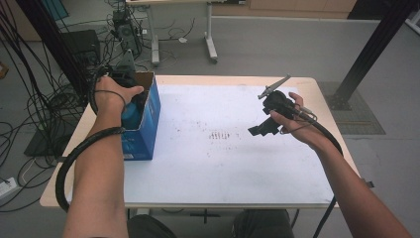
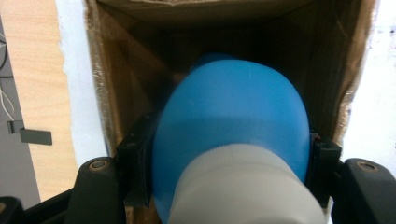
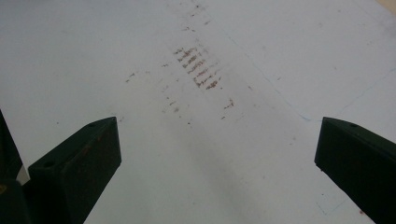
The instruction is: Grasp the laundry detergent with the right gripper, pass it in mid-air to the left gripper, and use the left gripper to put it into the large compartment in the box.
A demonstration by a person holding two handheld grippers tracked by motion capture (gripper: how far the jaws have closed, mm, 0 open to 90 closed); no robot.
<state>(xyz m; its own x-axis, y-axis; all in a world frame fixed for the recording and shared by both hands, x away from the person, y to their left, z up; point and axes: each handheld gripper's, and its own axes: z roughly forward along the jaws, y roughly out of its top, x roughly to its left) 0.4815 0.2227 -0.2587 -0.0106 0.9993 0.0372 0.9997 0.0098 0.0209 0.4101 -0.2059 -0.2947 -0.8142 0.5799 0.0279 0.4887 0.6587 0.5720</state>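
Observation:
A blue cardboard box (image 1: 148, 124) stands open-topped at the table's left side. My left gripper (image 1: 130, 106) reaches down into it and is shut on a blue bottle (image 2: 233, 126) with a white cap (image 2: 243, 186); the bottle sits between the brown inner walls of the box (image 2: 121, 74). My right gripper (image 1: 260, 130) hangs above the white table top (image 1: 223, 163) at the right, held in a hand, its jaws wide open over bare surface. The right gripper (image 3: 217, 154) has nothing between its fingers (image 3: 79, 163).
Brown scuff marks (image 3: 198, 70) lie on the white sheet near the table's middle. Past the far edge stand another table's legs (image 1: 210, 44), a black post (image 1: 376, 44) at right, and bundles of cables (image 1: 29, 89) on the floor at left.

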